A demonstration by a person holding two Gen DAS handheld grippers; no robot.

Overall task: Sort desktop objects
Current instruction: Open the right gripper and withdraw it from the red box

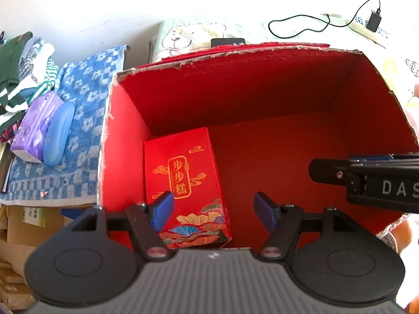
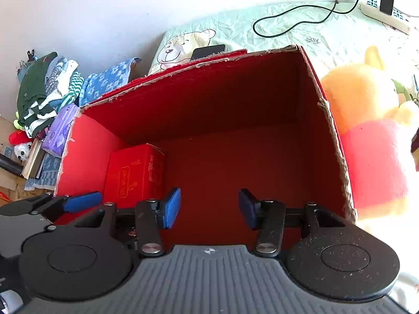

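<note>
Both grippers hang over a big red carton (image 1: pixel 262 83) with torn cardboard edges, pointing steeply down into it. Left gripper (image 1: pixel 213 210): blue pads spread apart, nothing between them. Right gripper (image 2: pixel 209 208): likewise spread and empty (its black body also pokes into the left wrist view at 3 o'clock).

Inside the carton, a small red gift box (image 1: pixel 186 183) with gold lettering and a fan pattern lies on the floor against the left wall, at about 8 o'clock of the carton's interior; the rest of the floor is bare red.

Outside, at 9 o'clock of the carton, a purple tissue pack (image 1: pixel 34 128) and a blue oval case (image 1: pixel 57 133) lie touching on a blue patterned towel (image 1: pixel 86 120). A yellow plush bear (image 2: pixel 366 120) in a red top sits at 3 o'clock, just beside the carton's right wall.
</note>
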